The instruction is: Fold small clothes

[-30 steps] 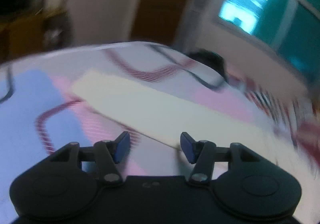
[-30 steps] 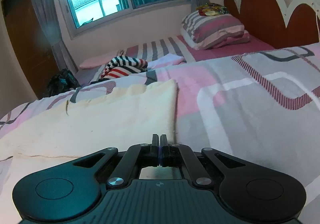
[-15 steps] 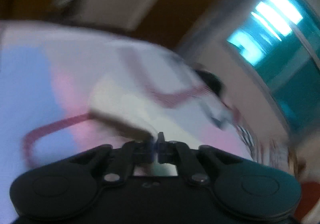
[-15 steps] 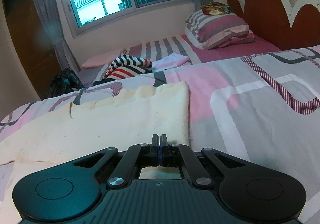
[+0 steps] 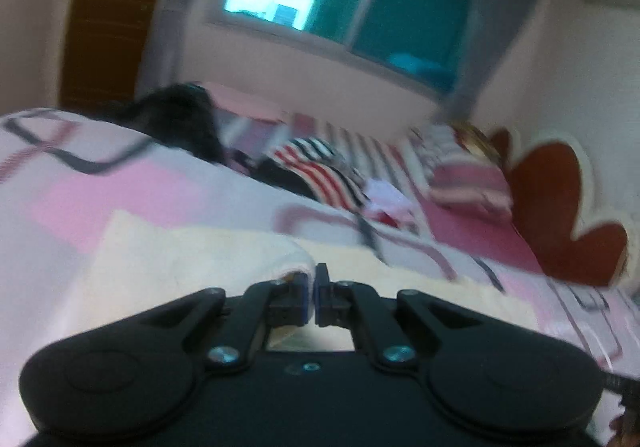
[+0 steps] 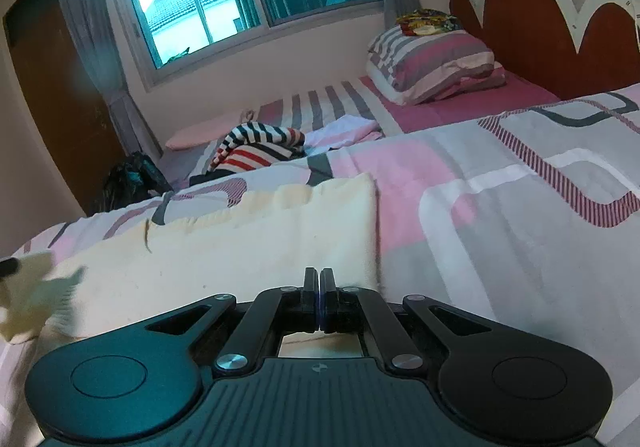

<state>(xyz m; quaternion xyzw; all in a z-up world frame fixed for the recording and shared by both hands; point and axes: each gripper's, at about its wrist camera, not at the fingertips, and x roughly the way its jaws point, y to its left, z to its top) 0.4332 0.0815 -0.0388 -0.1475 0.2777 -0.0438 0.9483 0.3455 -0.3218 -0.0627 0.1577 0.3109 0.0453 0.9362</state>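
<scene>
A cream cloth (image 6: 256,247) lies spread on the patterned bedspread (image 6: 500,215). My right gripper (image 6: 319,283) is shut on the cloth's near edge by its right corner. In the left wrist view the same cream cloth (image 5: 168,263) shows, and my left gripper (image 5: 311,287) is shut on a lifted fold of it. That lifted corner appears blurred at the far left of the right wrist view (image 6: 28,295).
A striped garment (image 6: 256,151) and a pale pink one (image 6: 344,129) lie on the second bed beyond. A striped pillow (image 6: 432,59) rests by the red headboard (image 6: 532,19). A dark bag (image 6: 132,179) sits near the wooden door. A window is behind.
My left gripper went from open over the cloth's edge to shut on it, then lifted and swung toward the headboard. My right gripper stayed shut on the cloth, drifting slightly.
</scene>
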